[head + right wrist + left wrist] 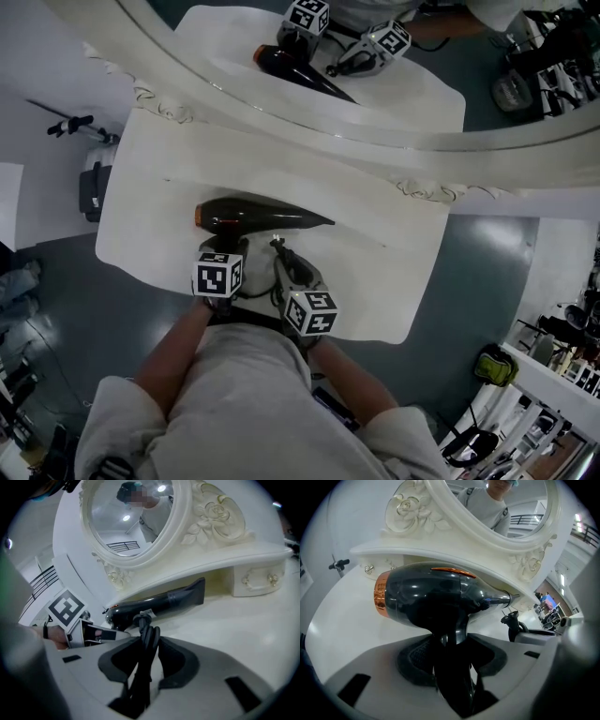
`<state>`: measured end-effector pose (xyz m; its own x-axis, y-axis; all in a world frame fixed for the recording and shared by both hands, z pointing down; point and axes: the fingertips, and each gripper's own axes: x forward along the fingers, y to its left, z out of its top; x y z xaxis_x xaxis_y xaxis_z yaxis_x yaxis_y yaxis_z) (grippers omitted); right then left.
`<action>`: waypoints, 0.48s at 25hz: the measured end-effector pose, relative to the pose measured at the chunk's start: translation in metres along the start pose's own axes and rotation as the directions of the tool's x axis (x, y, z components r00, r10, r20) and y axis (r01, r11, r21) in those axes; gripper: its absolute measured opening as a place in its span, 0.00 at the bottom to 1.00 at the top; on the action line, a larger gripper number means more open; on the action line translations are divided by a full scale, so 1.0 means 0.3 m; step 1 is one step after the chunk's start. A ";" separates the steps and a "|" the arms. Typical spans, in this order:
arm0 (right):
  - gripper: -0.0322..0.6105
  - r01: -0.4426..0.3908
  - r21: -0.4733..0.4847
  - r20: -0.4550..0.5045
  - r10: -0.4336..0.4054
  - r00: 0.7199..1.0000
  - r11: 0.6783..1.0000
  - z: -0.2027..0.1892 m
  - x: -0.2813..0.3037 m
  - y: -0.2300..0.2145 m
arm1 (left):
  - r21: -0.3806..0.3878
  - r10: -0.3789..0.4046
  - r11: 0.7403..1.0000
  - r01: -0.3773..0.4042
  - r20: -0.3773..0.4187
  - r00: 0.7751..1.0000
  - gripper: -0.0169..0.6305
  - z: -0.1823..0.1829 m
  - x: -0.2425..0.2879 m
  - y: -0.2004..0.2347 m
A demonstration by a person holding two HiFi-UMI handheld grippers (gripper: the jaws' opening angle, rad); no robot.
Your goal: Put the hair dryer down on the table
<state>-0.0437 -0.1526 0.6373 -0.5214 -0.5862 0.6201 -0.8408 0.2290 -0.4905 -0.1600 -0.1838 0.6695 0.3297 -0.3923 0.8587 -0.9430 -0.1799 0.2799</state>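
The hair dryer (262,217) lies on the white surface (375,281), nearer its left edge, with its nozzle toward the right edge. The left tool (452,656) stands wide around the handle (454,681), with a thin gap at one pad. The right tool (143,663) clamps narrowly on the folded cord (146,639).

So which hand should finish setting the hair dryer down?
Likely left: the left tool straddles the handle of the hair dryer, while the right tool only grips the cord.
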 end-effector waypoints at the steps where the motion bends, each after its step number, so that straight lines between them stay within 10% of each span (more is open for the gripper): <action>1: 0.24 0.002 0.000 -0.004 -0.002 1.000 1.000 0.000 -0.001 0.000 | -0.001 0.001 1.000 -0.001 0.000 1.000 0.31 0.000 0.000 -0.001; 12: 0.24 0.023 0.028 -0.040 -0.021 0.999 0.999 -0.002 0.019 -0.013 | 0.059 0.093 0.994 -0.093 0.001 0.996 0.31 0.002 0.016 0.009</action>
<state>-0.0433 -0.1564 0.6430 -0.5086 -0.5596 0.6544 -0.8479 0.1934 -0.4936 -0.1610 -0.1866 0.6742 0.2410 -0.4081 0.8806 -0.9652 -0.1955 0.1735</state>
